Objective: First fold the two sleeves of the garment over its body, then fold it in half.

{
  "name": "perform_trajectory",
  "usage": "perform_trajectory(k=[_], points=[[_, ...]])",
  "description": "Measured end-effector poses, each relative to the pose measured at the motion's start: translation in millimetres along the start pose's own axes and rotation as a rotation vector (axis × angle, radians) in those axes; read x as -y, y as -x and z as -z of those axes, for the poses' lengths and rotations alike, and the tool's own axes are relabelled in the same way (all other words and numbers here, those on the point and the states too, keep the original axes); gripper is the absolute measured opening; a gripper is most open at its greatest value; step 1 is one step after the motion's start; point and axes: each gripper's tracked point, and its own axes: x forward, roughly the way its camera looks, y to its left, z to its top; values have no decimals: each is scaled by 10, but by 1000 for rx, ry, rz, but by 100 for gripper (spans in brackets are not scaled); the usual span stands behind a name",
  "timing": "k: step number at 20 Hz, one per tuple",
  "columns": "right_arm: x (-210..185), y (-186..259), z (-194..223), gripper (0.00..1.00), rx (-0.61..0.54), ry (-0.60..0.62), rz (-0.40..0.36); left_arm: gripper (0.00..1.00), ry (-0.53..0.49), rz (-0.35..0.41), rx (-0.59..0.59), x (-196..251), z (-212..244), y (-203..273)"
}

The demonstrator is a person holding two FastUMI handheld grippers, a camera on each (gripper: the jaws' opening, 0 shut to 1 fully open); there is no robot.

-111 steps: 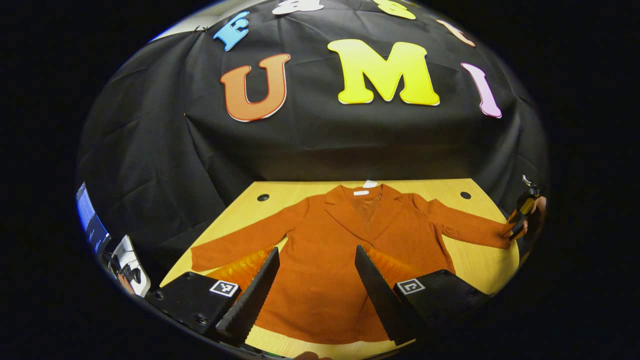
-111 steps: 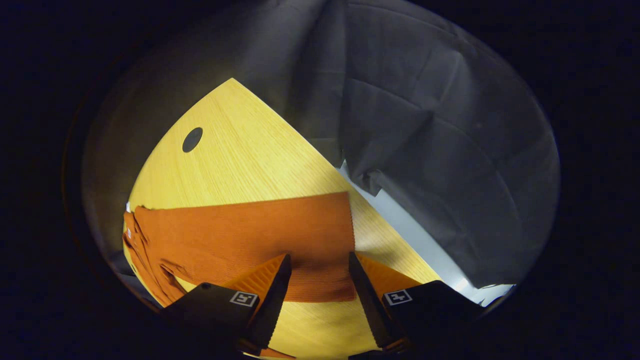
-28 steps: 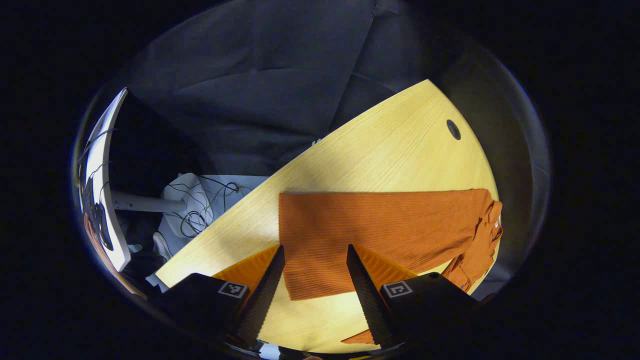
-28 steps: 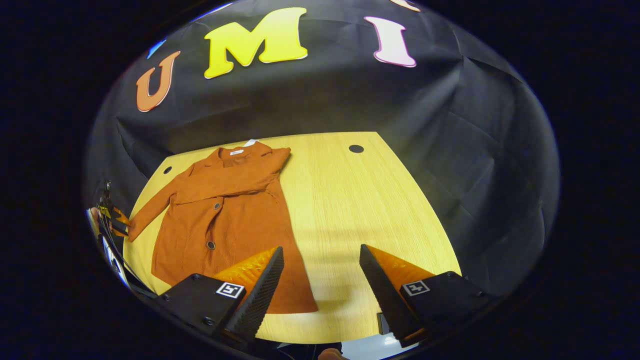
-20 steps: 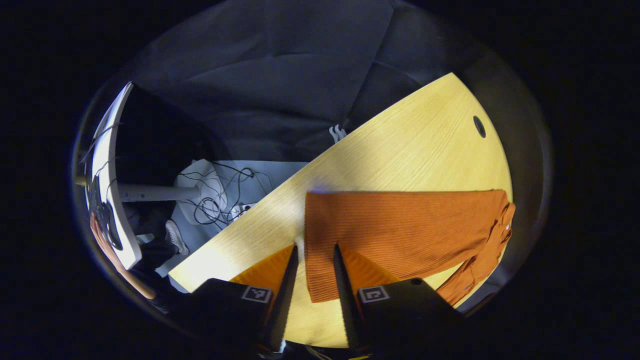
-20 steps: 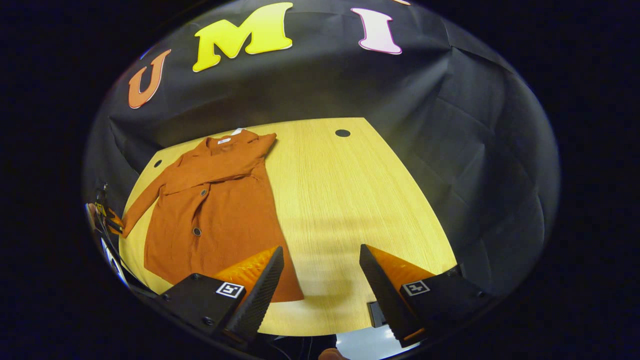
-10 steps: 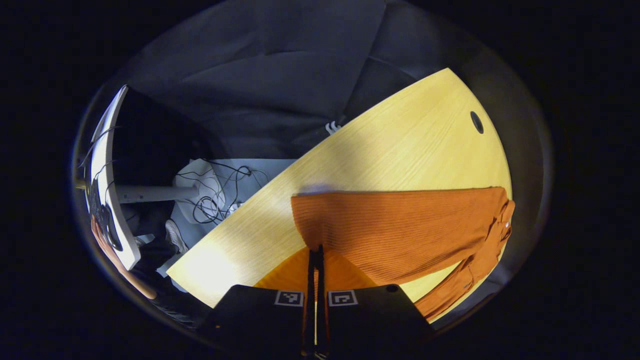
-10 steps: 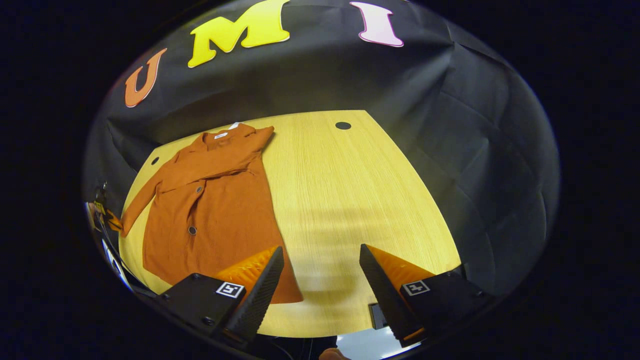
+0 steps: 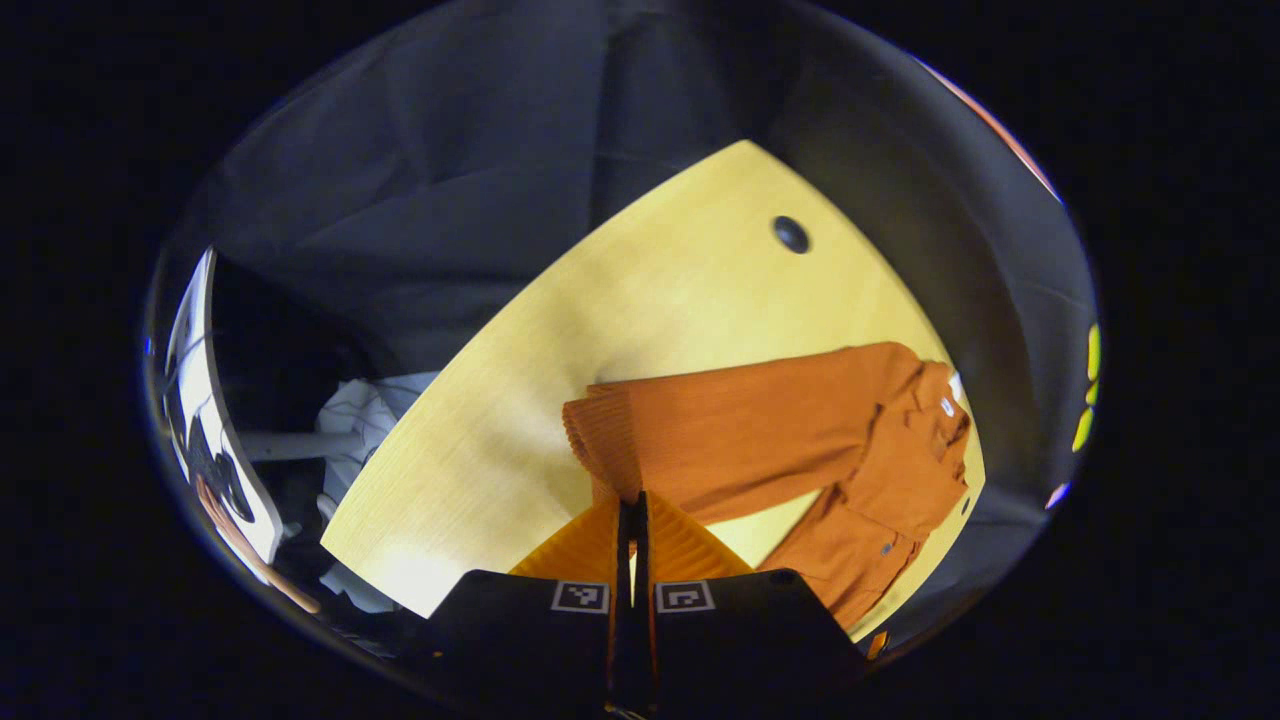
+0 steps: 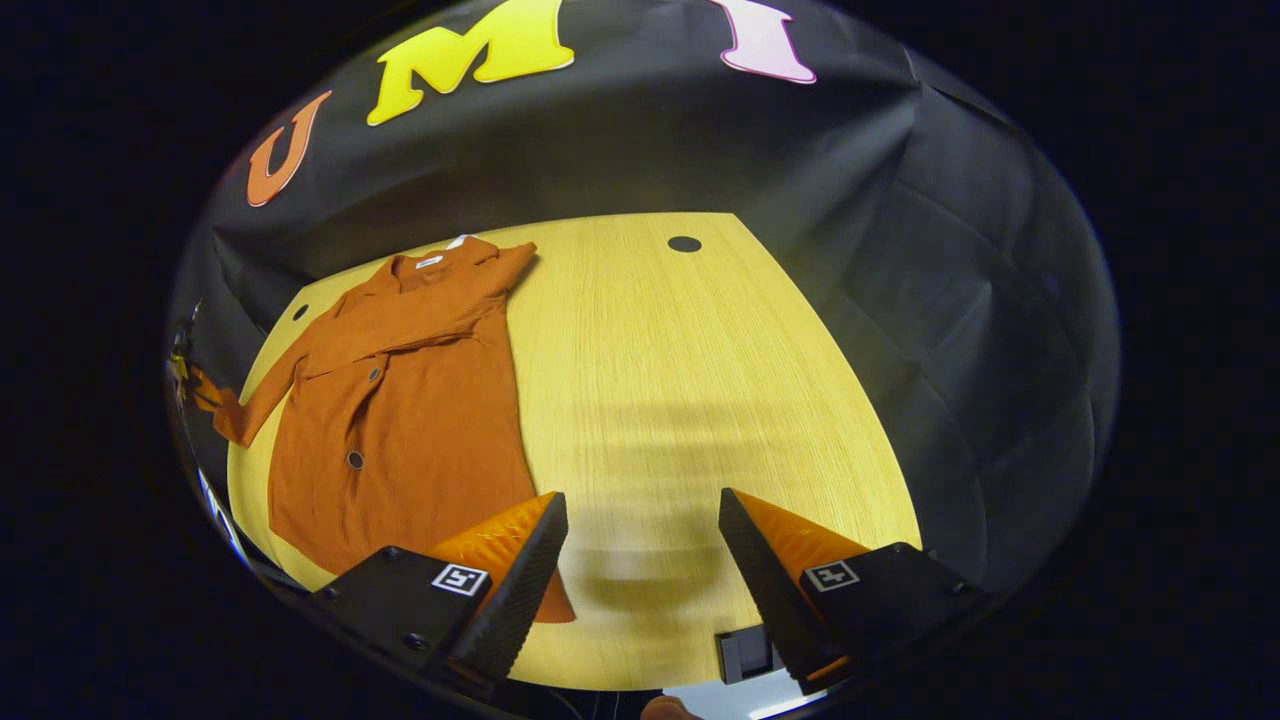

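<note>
left gripper (image 9: 632, 520) has its jaws pinched tight on the cuff of the orange cardigan's sleeve (image 9: 730, 430), lifted a bit off the wooden bench (image 9: 650, 290). right gripper (image 10: 640, 545) hangs over bare bench with jaws wide, nothing between them. the cardigan (image 10: 400, 420) lies flat off to the left of those jaws, one sleeve across its chest.

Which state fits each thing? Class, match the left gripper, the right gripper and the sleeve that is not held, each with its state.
Things:
1 left gripper
2 right gripper
3 free sleeve

States:
a lying across the body of the garment
b shut on the sleeve cuff
c open above the bare table

Pairs: 1-b, 2-c, 3-a
</note>
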Motion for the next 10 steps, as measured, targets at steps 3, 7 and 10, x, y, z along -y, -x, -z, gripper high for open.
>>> perform_trajectory(k=[3,7,10], points=[[97,-126,50,98,-20,-48,-24,8,-82,60,48,766,-80,310],[229,-266,72,99,-40,-64,-63,3,-220,130,79,1881,-40,447],[363,-335,112,98,-51,-66,-88,3,-292,146,77,2654,155,333]])
